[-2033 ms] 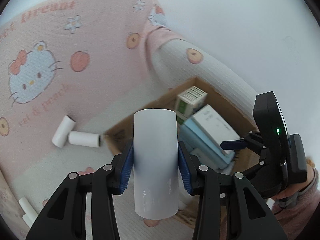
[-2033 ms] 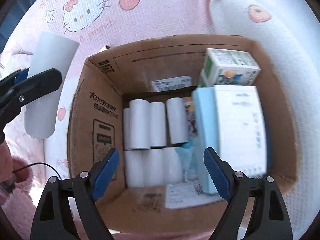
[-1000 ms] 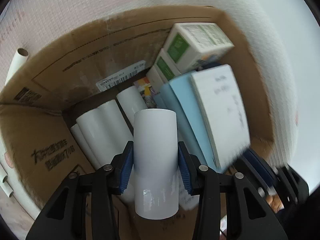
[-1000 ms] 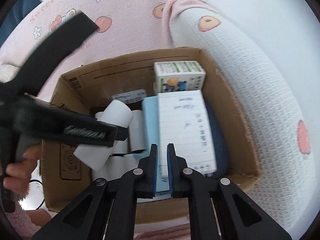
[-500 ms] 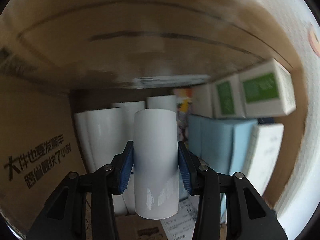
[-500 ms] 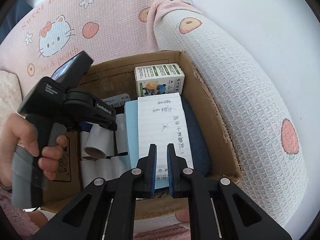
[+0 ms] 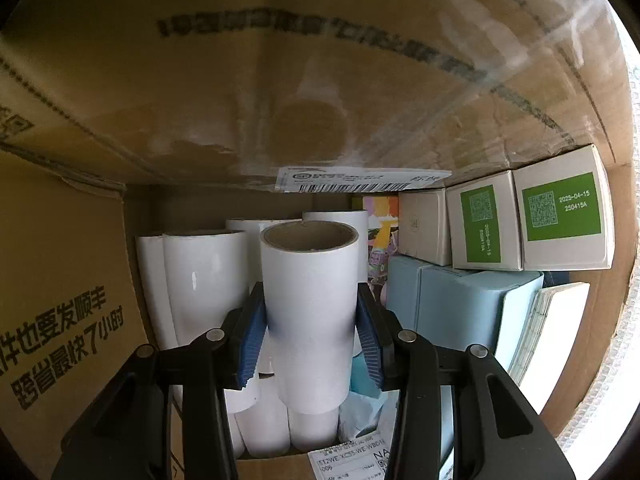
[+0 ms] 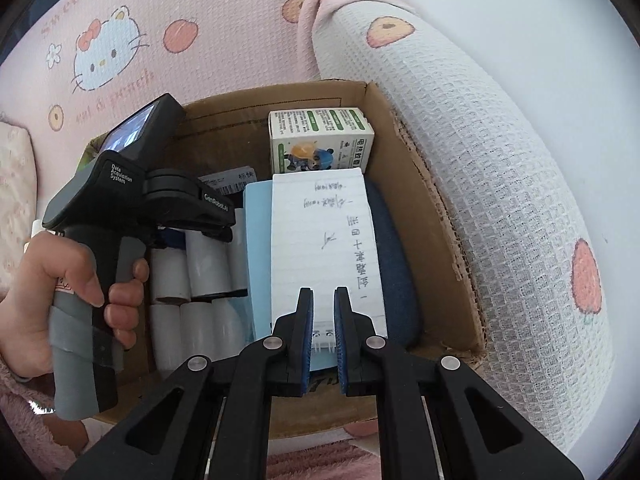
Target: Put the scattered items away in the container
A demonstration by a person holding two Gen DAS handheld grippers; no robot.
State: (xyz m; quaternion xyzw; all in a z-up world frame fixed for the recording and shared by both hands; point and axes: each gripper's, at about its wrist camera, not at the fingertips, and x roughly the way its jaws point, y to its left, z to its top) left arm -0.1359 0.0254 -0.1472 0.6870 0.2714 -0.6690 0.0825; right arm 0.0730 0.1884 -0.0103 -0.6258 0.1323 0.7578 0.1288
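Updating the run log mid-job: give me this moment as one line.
left gripper: shut on white roll | inside cardboard box, over stacked rolls | right gripper: shut, empty, above notepad

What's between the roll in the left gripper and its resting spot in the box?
Nothing separate blocks it. The white roll, clamped in the left gripper, is inside the cardboard box, directly above the other white rolls. It can only settle on top of them.

Inside the box (image 8: 424, 200), paper rolls (image 8: 208, 264) fill the left side, notebooks (image 8: 324, 240) the middle, small cartons (image 8: 320, 140) the far-right corner.
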